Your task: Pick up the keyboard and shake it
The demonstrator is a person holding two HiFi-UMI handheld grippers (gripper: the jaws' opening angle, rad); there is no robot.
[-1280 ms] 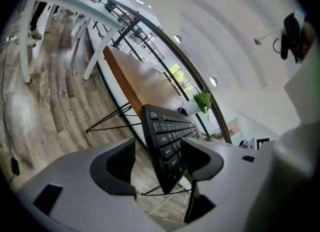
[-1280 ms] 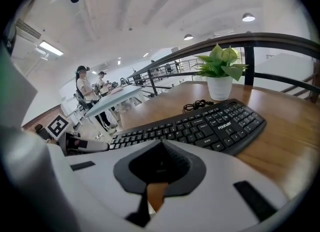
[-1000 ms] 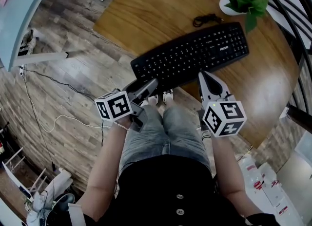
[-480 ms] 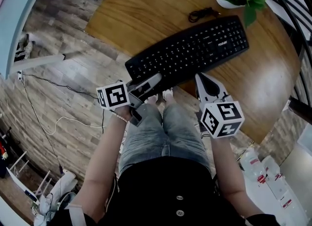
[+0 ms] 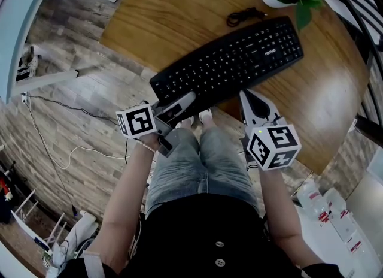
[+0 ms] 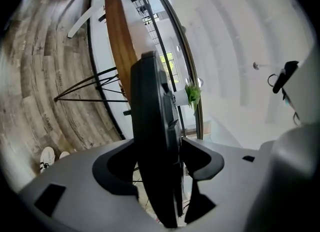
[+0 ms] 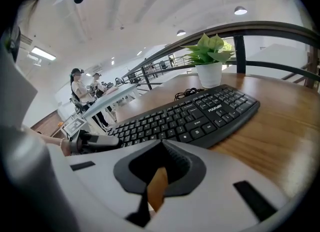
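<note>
Left gripper (image 5: 182,102) is clenched on the left end of the keyboard (image 5: 230,61), which overhangs the edge of the table (image 5: 179,7), so the thin board can be pinched top and bottom. Right gripper (image 5: 248,96) is shut and empty just beside the keyboard's front edge; a second hold is probably needed before shaking.
</note>
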